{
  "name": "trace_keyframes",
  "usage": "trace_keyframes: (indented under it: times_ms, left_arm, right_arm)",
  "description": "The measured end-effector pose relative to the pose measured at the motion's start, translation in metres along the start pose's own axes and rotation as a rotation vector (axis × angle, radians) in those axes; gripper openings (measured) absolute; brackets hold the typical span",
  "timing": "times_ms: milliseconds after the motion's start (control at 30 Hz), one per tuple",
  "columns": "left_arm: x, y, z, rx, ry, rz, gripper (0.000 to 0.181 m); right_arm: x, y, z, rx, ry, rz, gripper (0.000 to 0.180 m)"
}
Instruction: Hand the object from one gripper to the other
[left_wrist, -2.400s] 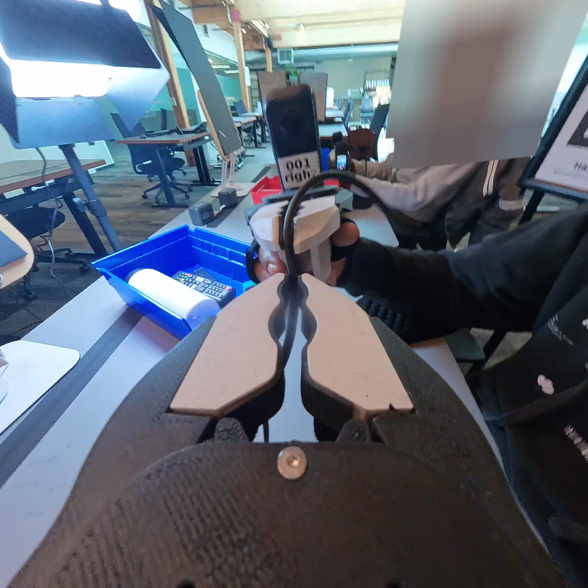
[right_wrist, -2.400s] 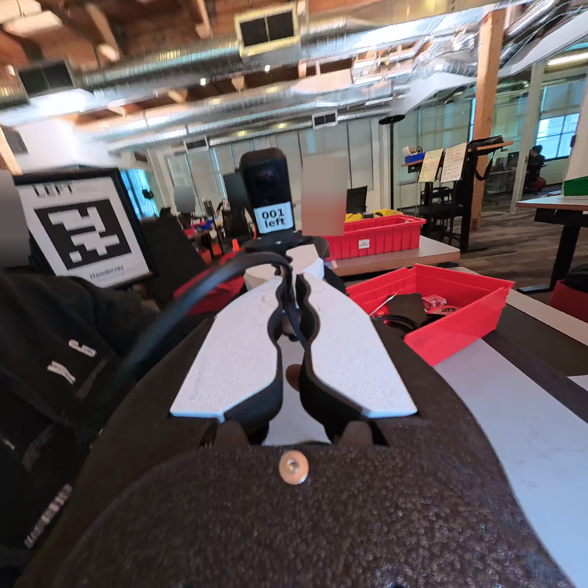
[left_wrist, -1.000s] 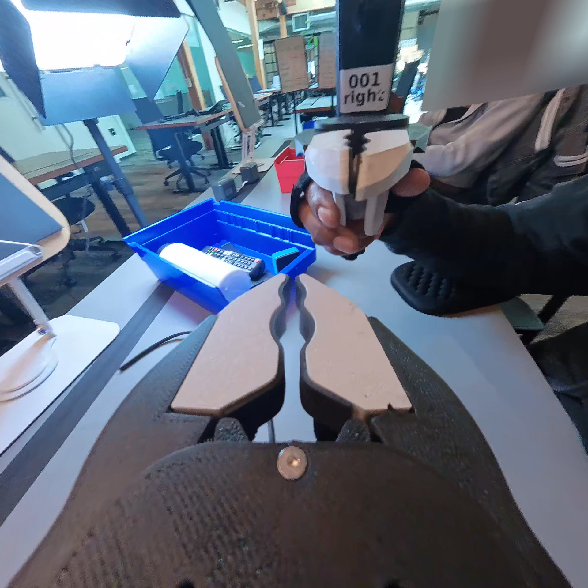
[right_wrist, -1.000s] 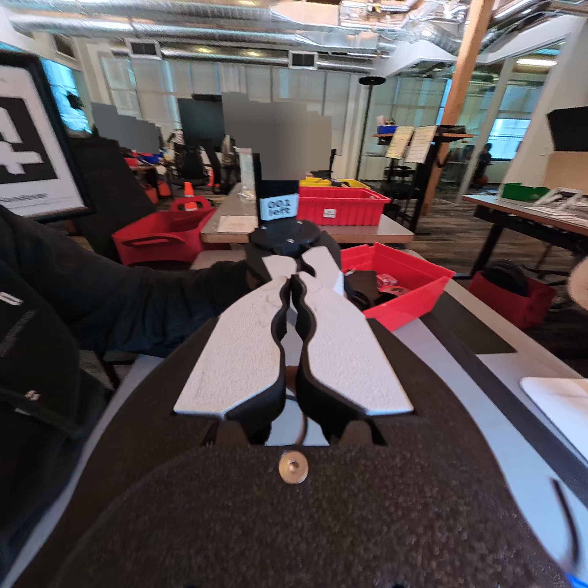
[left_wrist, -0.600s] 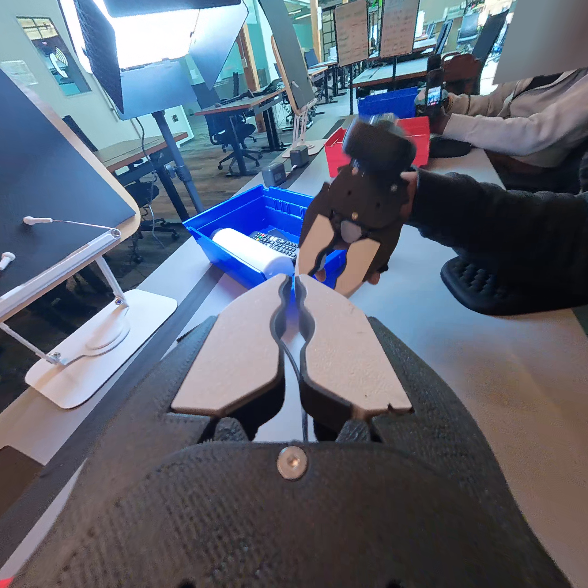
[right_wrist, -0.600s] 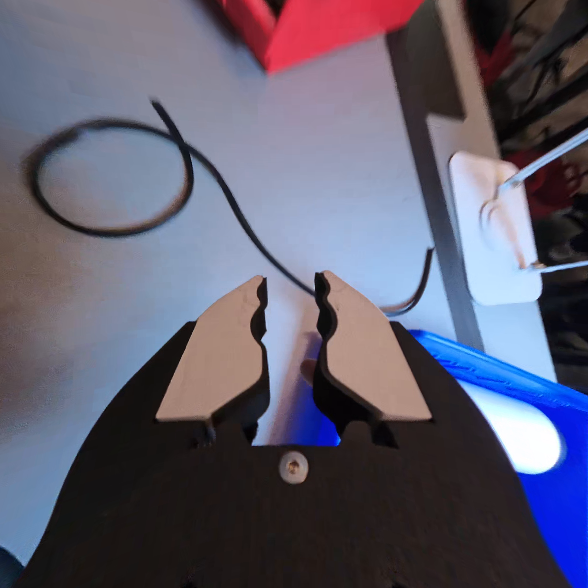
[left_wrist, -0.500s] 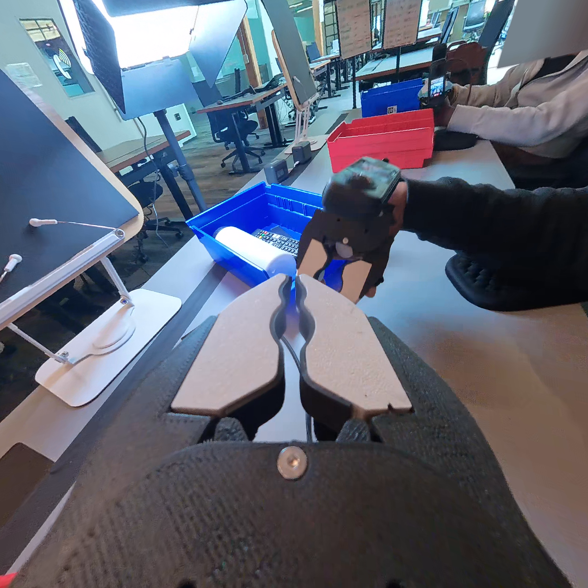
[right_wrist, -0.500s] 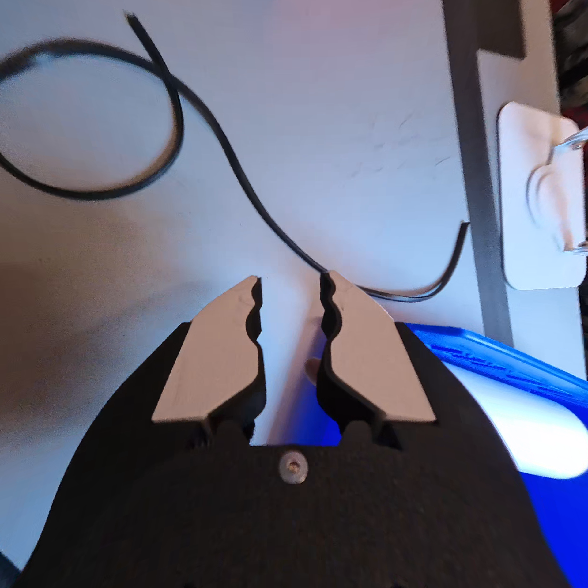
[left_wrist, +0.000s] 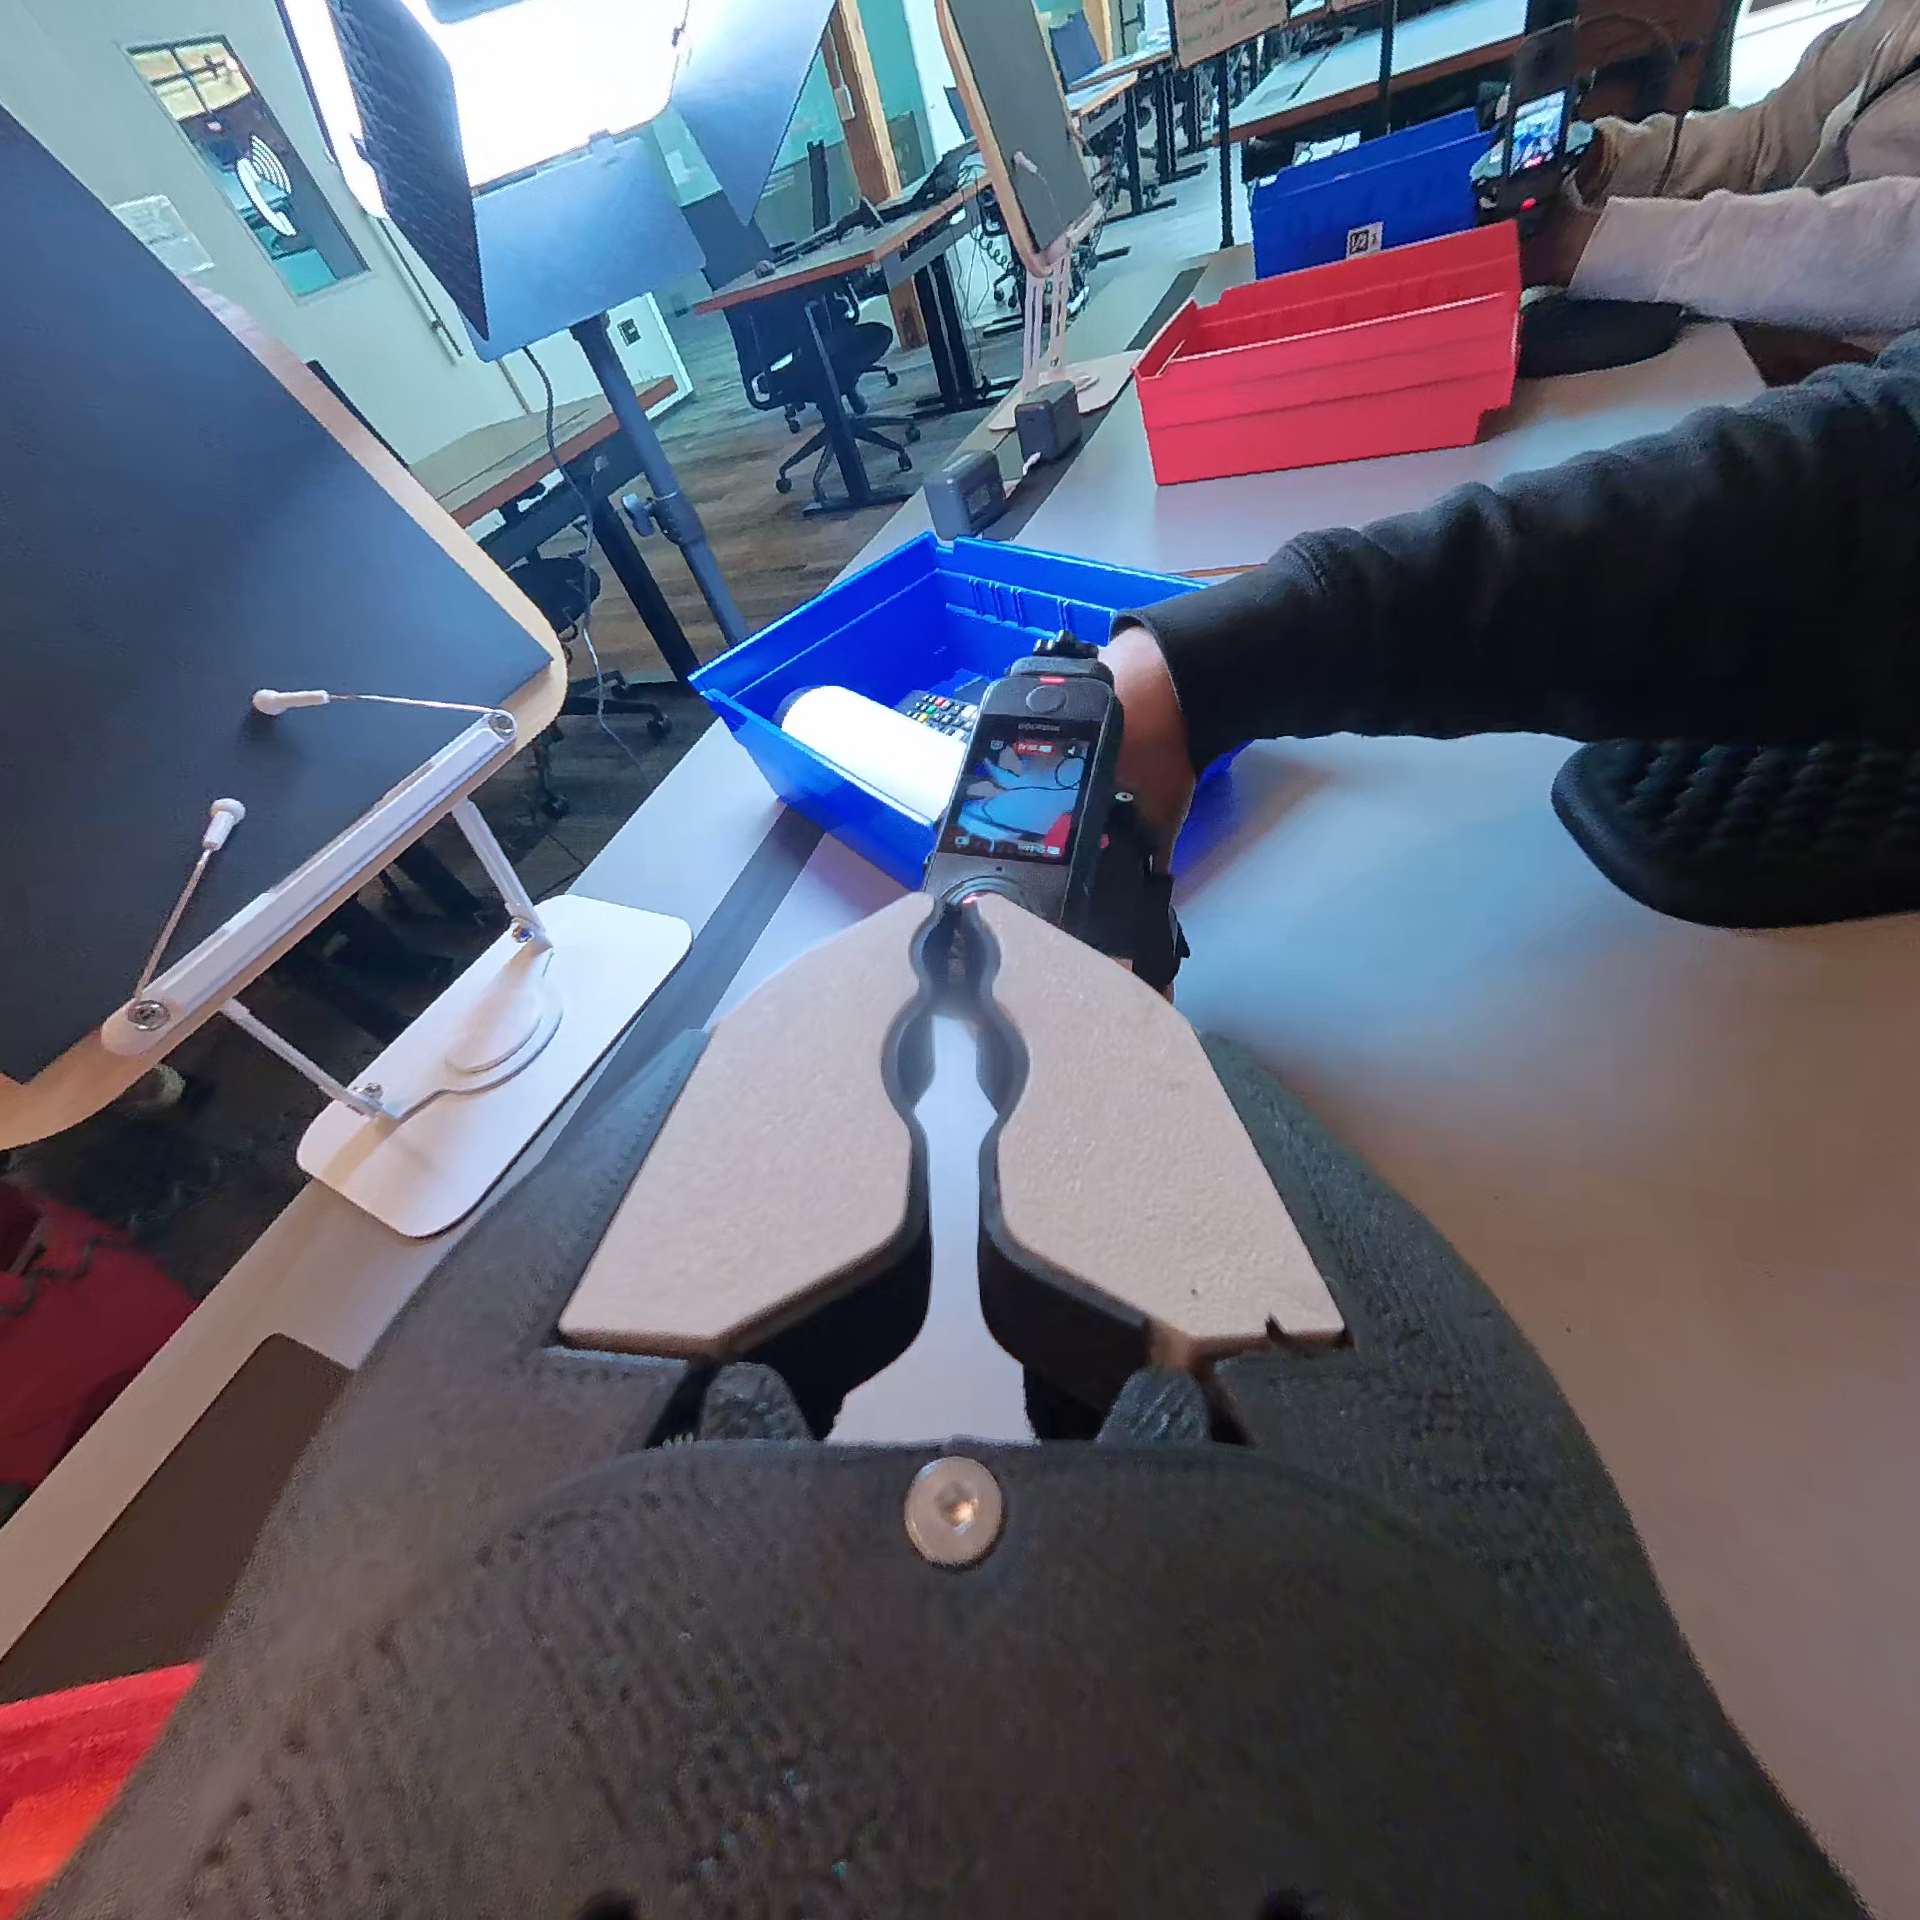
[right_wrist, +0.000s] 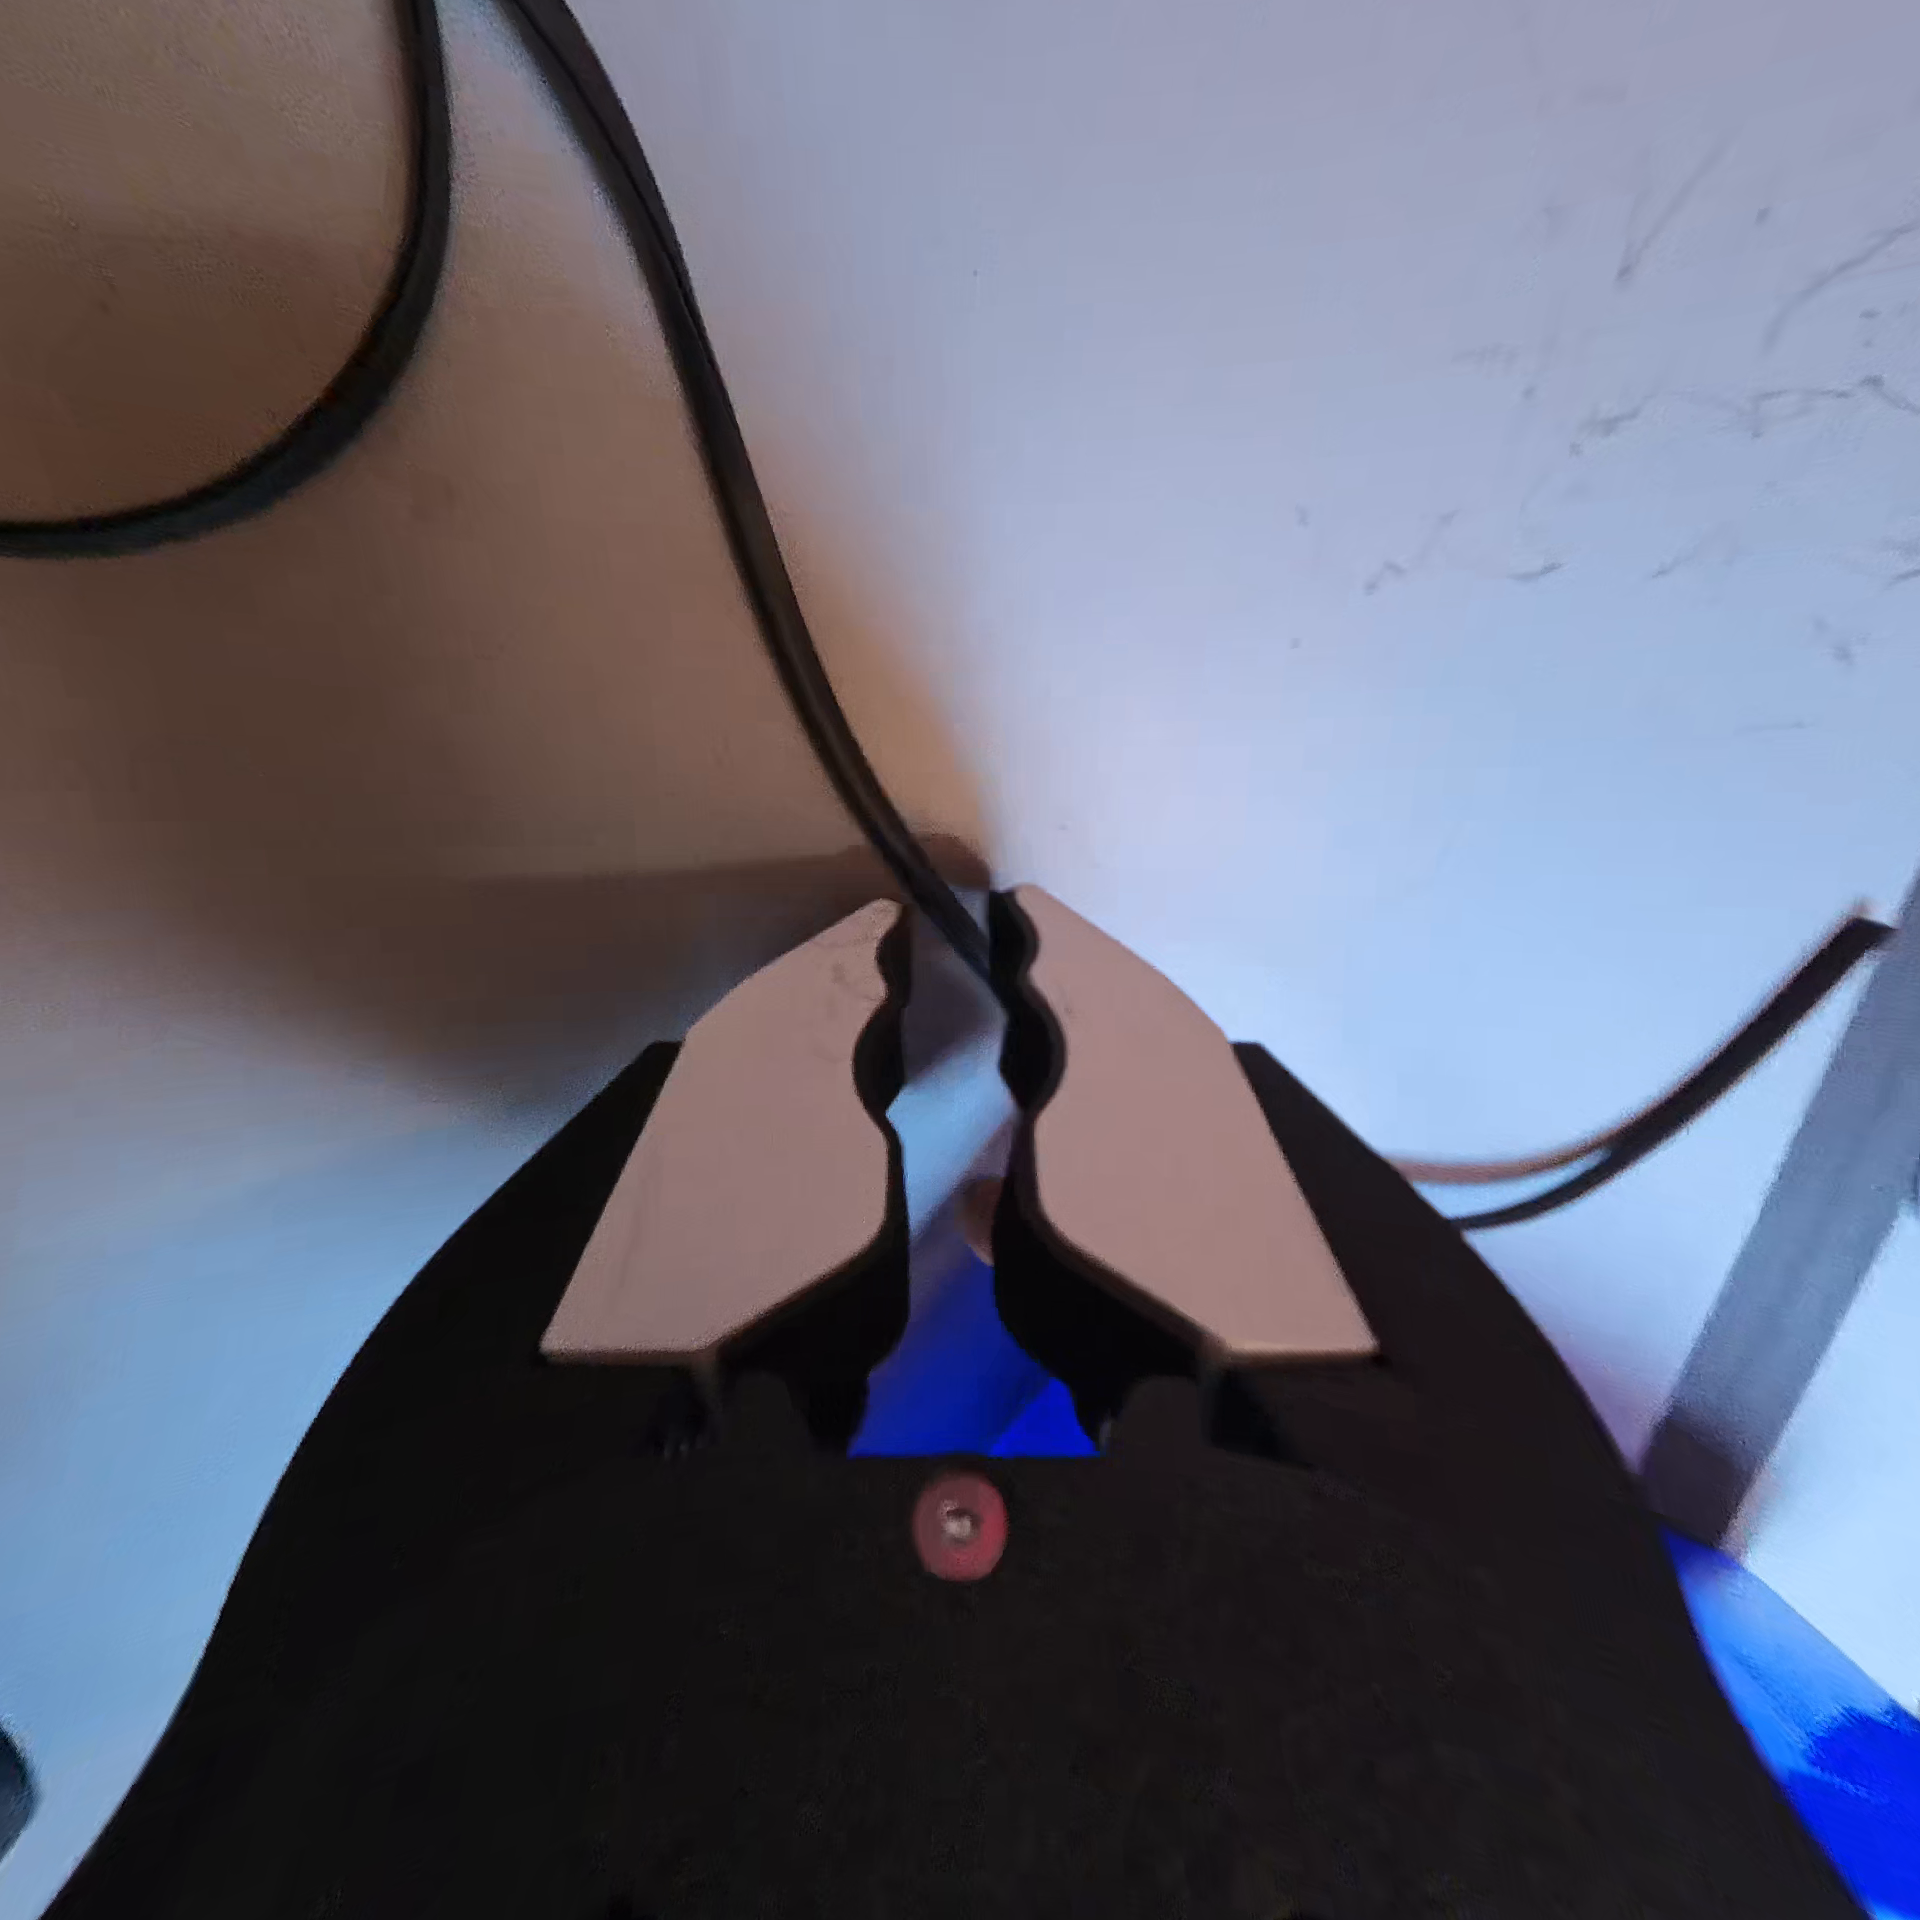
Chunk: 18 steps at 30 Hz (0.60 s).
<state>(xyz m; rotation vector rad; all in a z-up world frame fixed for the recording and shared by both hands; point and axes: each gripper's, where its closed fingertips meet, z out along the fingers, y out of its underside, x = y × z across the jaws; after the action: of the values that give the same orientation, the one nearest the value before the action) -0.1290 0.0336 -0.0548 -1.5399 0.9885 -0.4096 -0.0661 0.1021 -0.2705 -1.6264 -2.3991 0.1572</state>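
cable (right_wrist: 665, 260): thin, limp, light, slides easily | grab the straight run at 12 o'clock | right gripper (right_wrist: 948, 914) fingers narrow, straddling it, not clamped | left gripper (left_wrist: 956, 920) fingers together, empty | tabletop (right_wrist: 1351, 312)

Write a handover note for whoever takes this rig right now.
Left gripper: shut, nothing visible in it, held over the table.
Right gripper: open, pointing down, fingertips either side of the black cable, not clamped.
Cable: lying loose on the table, beside the blue bin.
Done: right gripper lined up on the cable.
Left: close on it, lift, pass it to the left gripper.
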Motion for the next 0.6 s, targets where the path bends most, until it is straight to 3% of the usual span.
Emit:
trace_keyframes:
  times_ms: [33,167,267,467,600]
  left_arm:
    - [-0.001,0.0,-0.002,-0.002,-0.001,0.001,0.002]
    - [-0.003,-0.004,-0.009,0.012,0.0,-0.003,0.002]
    - [-0.003,-0.01,-0.016,0.021,-0.005,0.011,0.002]
    - [-0.011,-0.033,-0.032,0.126,-0.066,0.004,0.001]
    - [-0.018,-0.05,-0.052,0.201,-0.104,0.002,0.001]
  right_arm:
    - [-0.004,-0.001,0.001,0.008,-0.034,0.018,0.006]
    - [-0.02,-0.004,-0.004,0.06,-0.085,0.027,0.004]
    - [-0.034,-0.025,-0.039,0.236,-0.039,0.01,0.004]
    - [-0.028,-0.054,-0.185,0.585,0.205,0.025,0.003]
    - [0.002,-0.04,-0.299,0.702,0.471,0.121,0.004]
